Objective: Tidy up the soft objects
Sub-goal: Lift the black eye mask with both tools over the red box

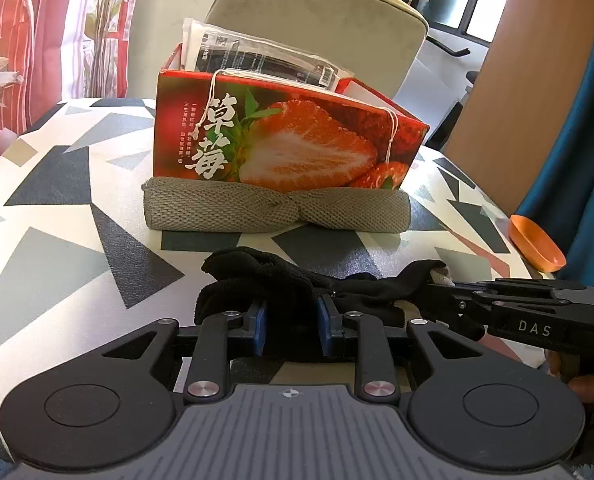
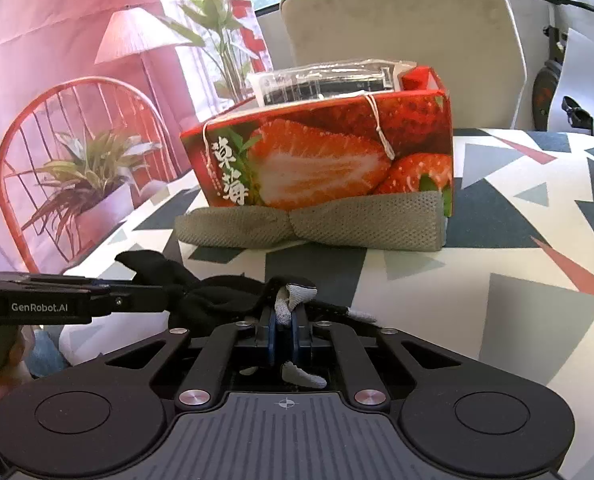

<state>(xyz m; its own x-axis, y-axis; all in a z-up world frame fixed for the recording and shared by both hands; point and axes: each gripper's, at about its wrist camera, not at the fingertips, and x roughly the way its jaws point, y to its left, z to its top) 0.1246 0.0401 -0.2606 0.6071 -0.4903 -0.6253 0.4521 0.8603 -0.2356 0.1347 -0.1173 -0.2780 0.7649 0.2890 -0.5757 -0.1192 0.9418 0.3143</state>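
Observation:
A black sock (image 1: pixel 257 276) with grey patches lies crumpled on the patterned table (image 1: pixel 57 200), close in front of both grippers. My left gripper (image 1: pixel 292 320) has its blue pads closed on a bunch of the sock's black fabric. My right gripper (image 2: pixel 285 320) is shut on the sock's grey-white end (image 2: pixel 293 296), and reaches in from the right in the left wrist view (image 1: pixel 437 284). Further back, a grey knitted cloth (image 1: pixel 277 210), twisted in the middle, lies against the front of a red strawberry box (image 1: pixel 289 136).
A plastic-wrapped packet (image 1: pixel 257 56) sticks out of the open box. An orange bowl (image 1: pixel 535 244) sits at the table's right edge. Behind the table stands a beige chair (image 1: pixel 317 12). To the left are a red wire chair (image 2: pixel 77 152) and plants.

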